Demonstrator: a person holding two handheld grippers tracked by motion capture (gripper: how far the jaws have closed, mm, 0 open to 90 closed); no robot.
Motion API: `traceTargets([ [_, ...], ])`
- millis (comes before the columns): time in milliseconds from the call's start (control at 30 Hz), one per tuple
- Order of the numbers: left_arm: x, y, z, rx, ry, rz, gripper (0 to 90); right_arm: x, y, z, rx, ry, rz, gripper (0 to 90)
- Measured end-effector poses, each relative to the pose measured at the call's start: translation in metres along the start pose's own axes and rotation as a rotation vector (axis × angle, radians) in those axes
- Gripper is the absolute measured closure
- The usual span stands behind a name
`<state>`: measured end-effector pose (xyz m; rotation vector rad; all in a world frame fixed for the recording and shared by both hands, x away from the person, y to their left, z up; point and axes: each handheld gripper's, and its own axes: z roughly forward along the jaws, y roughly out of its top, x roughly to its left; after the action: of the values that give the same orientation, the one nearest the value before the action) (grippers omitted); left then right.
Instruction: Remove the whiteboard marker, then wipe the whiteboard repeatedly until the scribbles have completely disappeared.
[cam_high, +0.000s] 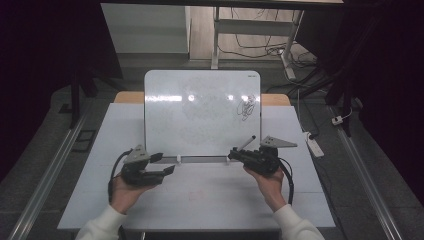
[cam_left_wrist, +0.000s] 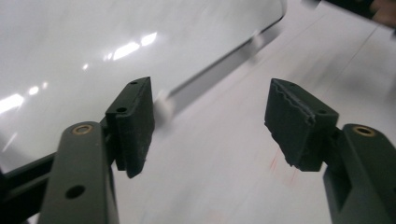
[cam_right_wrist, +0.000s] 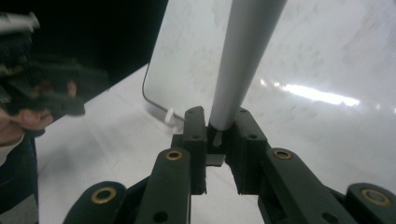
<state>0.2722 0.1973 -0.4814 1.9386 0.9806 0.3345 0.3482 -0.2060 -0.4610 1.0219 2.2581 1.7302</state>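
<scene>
One marker (cam_right_wrist: 243, 60) is the thing being worked with: a grey pen clamped by its lower end between the jaws of the right gripper (cam_high: 245, 152), seen rising through the upper middle of the right gripper view and, in the high view, poking up just right of centre against the lower right part of the whiteboard (cam_high: 200, 110). A dark scribble (cam_high: 246, 107) sits at the right side of the board, above the pen's tip. The step in hand looks like writing or drawing on the board, with the pen's tip lifted off or only near the surface; I cannot tell whether it touches. The next move would call for bringing the tip squarely onto the board with light, steady pressure, without pushing the propped board backward.

At lower left of the high view, the left gripper (cam_high: 167, 167) hangs by the board's bottom left corner with its jaws apart and nothing between them; it could steady the board's edge.

Beneath everything lies a white table (cam_high: 200, 200), the board resting on it at a tilt. Beyond, at the top of the frame, stand a pale cabinet (cam_high: 145, 30), desk legs and loose cables (cam_high: 260, 47) on a grey floor; a power strip (cam_high: 315, 145) lies at the table's right edge.
</scene>
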Motion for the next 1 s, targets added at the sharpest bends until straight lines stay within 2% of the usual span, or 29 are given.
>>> traceTargets([
  [33, 0.0, 0.0, 0.0, 0.0, 0.0, 0.0, 32.4, -0.001, 0.001, -0.001, -0.009, -0.001, -0.007, 77.4],
  [100, 0.006, -0.015, -0.009, 0.016, 0.018, -0.019, 31.5, -0.002, 0.002, -0.003, -0.013, -0.014, -0.017, 77.4],
  [267, 0.012, -0.034, -0.016, 0.044, 0.042, -0.031, 31.2, -0.007, 0.004, -0.008, -0.033, -0.028, -0.026, 77.4],
  [467, 0.017, -0.037, -0.013, 0.053, 0.045, -0.039, 30.7, -0.011, 0.01, -0.014, -0.067, -0.044, -0.05, 77.3],
  [567, 0.019, -0.038, -0.012, 0.056, 0.042, -0.041, 30.3, -0.017, 0.021, -0.019, -0.109, -0.065, -0.072, 77.4],
  [667, 0.021, -0.039, -0.01, 0.059, 0.041, -0.051, 30.1, -0.031, 0.041, -0.022, -0.173, -0.091, -0.078, 77.4],
  [733, 0.022, -0.039, -0.009, 0.057, 0.039, -0.054, 30.1, -0.043, 0.056, -0.021, -0.204, -0.125, -0.093, 77.4],
  [800, 0.022, -0.039, -0.009, 0.059, 0.042, -0.052, 30.0, -0.058, 0.07, -0.017, -0.223, -0.172, -0.1, 77.4],
  [833, 0.022, -0.039, -0.009, 0.059, 0.042, -0.052, 30.0, -0.058, 0.07, -0.017, -0.223, -0.172, -0.1, 77.4],
  [867, 0.023, -0.039, -0.009, 0.06, 0.044, -0.053, 30.0, -0.074, 0.08, -0.012, -0.238, -0.196, -0.084, 77.4],
  [1000, 0.026, -0.041, -0.009, 0.06, 0.053, -0.061, 30.0, -0.102, 0.094, 0.003, -0.237, -0.257, -0.054, 77.4],
])
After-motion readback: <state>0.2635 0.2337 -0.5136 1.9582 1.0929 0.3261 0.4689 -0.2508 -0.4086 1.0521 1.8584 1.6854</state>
